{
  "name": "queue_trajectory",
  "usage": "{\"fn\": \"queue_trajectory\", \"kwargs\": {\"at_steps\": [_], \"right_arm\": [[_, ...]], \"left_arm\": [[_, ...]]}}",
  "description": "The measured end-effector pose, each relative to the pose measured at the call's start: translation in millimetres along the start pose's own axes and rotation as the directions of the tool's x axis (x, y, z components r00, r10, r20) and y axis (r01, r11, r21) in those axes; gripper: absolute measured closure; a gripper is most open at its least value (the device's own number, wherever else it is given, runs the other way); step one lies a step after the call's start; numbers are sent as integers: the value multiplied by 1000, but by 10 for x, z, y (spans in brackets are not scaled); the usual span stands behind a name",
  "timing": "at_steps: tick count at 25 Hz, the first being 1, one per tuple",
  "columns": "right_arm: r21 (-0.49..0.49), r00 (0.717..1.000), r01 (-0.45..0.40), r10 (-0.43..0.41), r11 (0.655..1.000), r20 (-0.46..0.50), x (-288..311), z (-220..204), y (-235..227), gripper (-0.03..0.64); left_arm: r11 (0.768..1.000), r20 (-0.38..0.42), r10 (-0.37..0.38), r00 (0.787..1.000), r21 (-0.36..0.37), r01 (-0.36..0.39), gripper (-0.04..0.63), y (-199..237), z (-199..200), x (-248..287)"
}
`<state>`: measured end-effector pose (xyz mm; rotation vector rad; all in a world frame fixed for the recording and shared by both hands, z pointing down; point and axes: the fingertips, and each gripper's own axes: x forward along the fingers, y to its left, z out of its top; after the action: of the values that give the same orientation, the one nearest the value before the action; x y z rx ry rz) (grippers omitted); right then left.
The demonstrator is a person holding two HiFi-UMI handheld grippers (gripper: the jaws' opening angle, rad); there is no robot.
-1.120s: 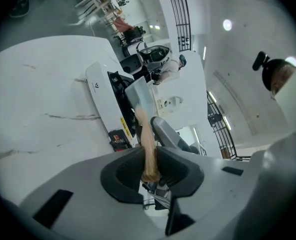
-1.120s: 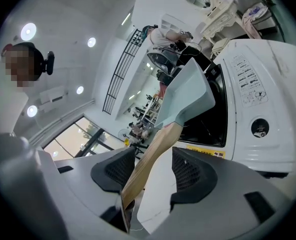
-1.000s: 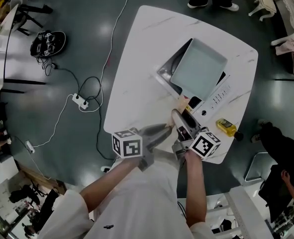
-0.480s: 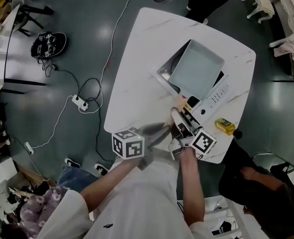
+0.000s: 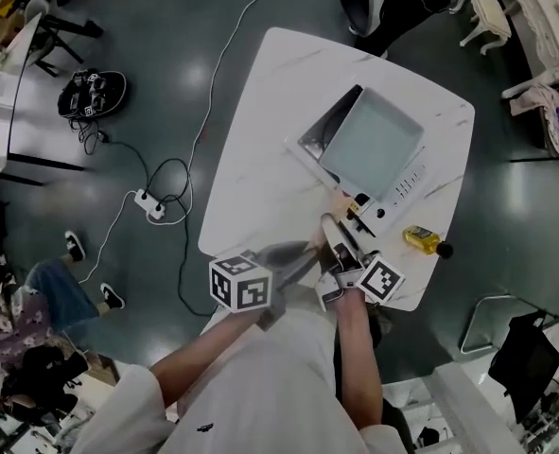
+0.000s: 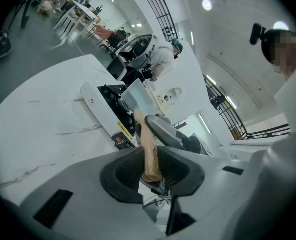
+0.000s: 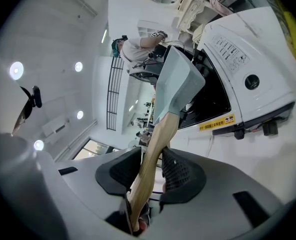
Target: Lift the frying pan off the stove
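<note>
A square grey frying pan (image 5: 372, 145) sits over the white induction stove (image 5: 404, 189) on the white table. I cannot tell whether it still touches the stove. Its wooden handle (image 5: 340, 218) points toward me. My left gripper (image 5: 307, 252) has the handle's end (image 6: 149, 154) between its pads, which touch it while the jaws are opening slightly. My right gripper (image 5: 341, 246) holds the handle (image 7: 155, 154) from the other side, its jaws closing on it. In the right gripper view the pan (image 7: 180, 81) stands above the stove's black glass (image 7: 215, 96).
A yellow object (image 5: 421, 239) lies on the table (image 5: 260, 159) right of the stove, near the edge. Cables and a power strip (image 5: 151, 203) lie on the floor to the left. People stand beyond the table's far edge and at the lower left.
My right gripper has shifted a little left along the handle. People around the table have walked on. The pan holds the same place over the stove.
</note>
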<state>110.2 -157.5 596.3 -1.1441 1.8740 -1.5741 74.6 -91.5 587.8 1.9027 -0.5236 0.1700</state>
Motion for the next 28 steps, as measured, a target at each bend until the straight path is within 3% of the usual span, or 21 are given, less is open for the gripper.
{"fn": "queue_trajectory", "kwargs": {"at_steps": [12,28], "right_arm": [[-72,997,-21,26,997,74,-311,-20,749,494],[-181,981,-62,94,982,172,-735,-87,1770,486]], "left_arm": [[987,8,-50,999,153,49,512,-627,73,-434],[916,35,-140,990,384,116,506,-1456,152,-1029]]}}
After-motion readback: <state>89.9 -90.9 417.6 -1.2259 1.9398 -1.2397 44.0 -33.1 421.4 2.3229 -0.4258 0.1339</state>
